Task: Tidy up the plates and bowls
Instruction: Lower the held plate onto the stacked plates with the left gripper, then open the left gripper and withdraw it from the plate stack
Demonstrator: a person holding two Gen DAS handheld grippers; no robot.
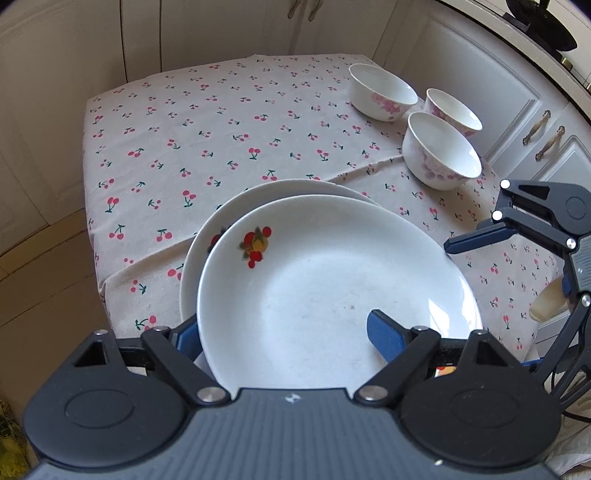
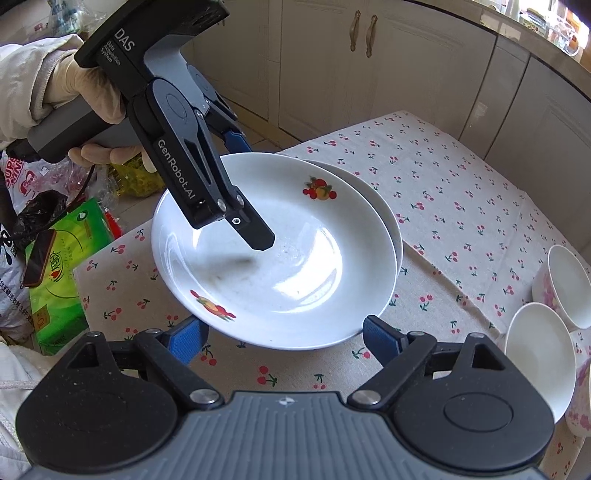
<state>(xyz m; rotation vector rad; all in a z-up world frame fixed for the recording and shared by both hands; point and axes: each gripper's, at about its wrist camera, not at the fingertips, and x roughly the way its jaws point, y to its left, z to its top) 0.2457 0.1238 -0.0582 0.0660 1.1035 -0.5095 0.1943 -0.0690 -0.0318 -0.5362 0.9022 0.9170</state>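
Observation:
Two white plates with fruit prints lie at the near corner of the cherry-print table. The top plate [image 1: 332, 277] [image 2: 295, 277] sits offset and tilted on the lower plate [image 1: 258, 195] [image 2: 391, 218]. My left gripper [image 1: 282, 317] is open and straddles the top plate's rim, one finger [image 2: 258, 236] inside the dish and the other outside it. My right gripper [image 2: 282, 323] is open, with the plate's near rim between its fingertips; one blue pad [image 1: 480, 236] sits at the rim. Three white bowls with pink flowers [image 1: 382, 92] [image 1: 452, 110] [image 1: 441, 151] stand at the table's far right.
Cream cabinet doors with brass handles [image 2: 364, 33] close in behind the table. Beside the table edge [image 2: 110, 254] the floor holds plastic bags, a green packet [image 2: 62, 266] and a phone [image 2: 38, 258]. A gloved hand [image 2: 88, 92] holds the left gripper.

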